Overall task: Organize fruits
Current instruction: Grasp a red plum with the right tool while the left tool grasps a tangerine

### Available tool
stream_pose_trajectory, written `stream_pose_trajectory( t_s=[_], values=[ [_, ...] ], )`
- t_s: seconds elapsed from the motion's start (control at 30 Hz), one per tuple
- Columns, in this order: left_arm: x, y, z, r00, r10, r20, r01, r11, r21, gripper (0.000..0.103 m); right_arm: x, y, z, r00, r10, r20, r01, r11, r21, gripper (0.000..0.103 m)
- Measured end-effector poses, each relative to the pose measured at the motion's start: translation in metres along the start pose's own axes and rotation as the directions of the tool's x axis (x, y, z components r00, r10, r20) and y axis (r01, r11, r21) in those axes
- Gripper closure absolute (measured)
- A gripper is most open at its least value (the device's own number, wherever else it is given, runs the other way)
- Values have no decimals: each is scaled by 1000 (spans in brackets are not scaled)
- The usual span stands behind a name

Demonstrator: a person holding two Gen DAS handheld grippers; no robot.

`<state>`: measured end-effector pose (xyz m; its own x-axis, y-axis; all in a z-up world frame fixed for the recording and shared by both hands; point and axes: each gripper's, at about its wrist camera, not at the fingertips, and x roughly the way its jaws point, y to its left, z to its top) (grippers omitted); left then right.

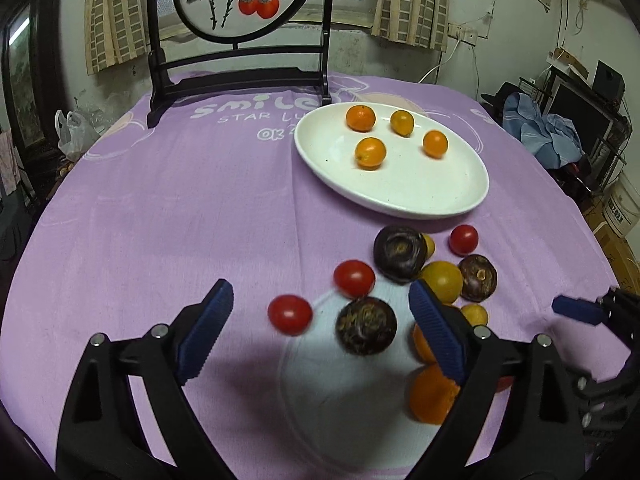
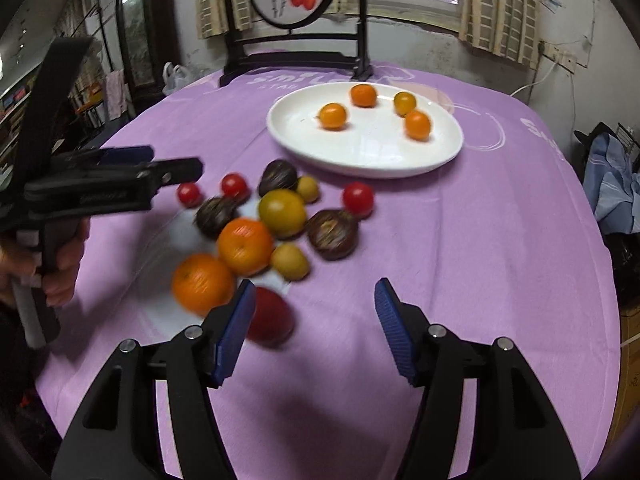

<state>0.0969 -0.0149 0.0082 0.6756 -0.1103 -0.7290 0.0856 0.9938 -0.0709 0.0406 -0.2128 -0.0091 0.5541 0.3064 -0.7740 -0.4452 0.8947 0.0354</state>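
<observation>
A white oval plate (image 1: 420, 188) (image 2: 320, 148) on the purple cloth holds several small orange fruits (image 1: 370, 153) (image 2: 333, 116). In front of it lies a loose pile: red cherry tomatoes (image 1: 289, 314) (image 2: 358, 198), dark brown round fruits (image 1: 366, 325) (image 2: 332, 234), yellow fruits (image 1: 442, 280) (image 2: 282, 213) and oranges (image 1: 432, 394) (image 2: 245, 246). My left gripper (image 1: 320, 328) is open and empty, its jaws on either side of a tomato and a dark fruit. My right gripper (image 2: 316, 332) is open and empty just right of the pile, beside a dark red fruit (image 2: 272, 318).
A dark wooden stand with a round painted screen (image 1: 240, 76) (image 2: 296, 56) stands at the table's far edge. A white plastic bag (image 1: 74, 134) lies beyond the left edge. Clutter and blue cloth (image 1: 548, 132) sit beyond the right edge.
</observation>
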Motion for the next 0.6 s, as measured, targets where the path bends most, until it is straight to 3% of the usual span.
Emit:
stream_pose_trajectory(
  t_s=[0.43, 0.47, 0.5, 0.53, 0.6],
  values=[
    [-13, 2, -26, 999, -30, -27, 31, 999, 26, 11, 35, 28, -6, 997, -40, -69, 35, 997, -65, 41],
    [-13, 2, -28, 999, -35, -31, 36, 999, 27, 11, 39, 28, -4, 997, -47, -69, 42, 997, -66, 44],
    [-13, 1, -31, 998, -42, -41, 43, 999, 28, 11, 42, 28, -3, 996, -49, -76, 44, 997, -63, 56],
    [-13, 1, -33, 998, -46, -48, 47, 998, 29, 11, 46, 27, -1, 996, -12, -84, 8, 999, -49, 62],
    [-12, -3, -39, 996, -57, -70, 60, 997, 38, 11, 47, 29, 0, 997, -10, -71, 6, 999, -48, 63]
  ],
)
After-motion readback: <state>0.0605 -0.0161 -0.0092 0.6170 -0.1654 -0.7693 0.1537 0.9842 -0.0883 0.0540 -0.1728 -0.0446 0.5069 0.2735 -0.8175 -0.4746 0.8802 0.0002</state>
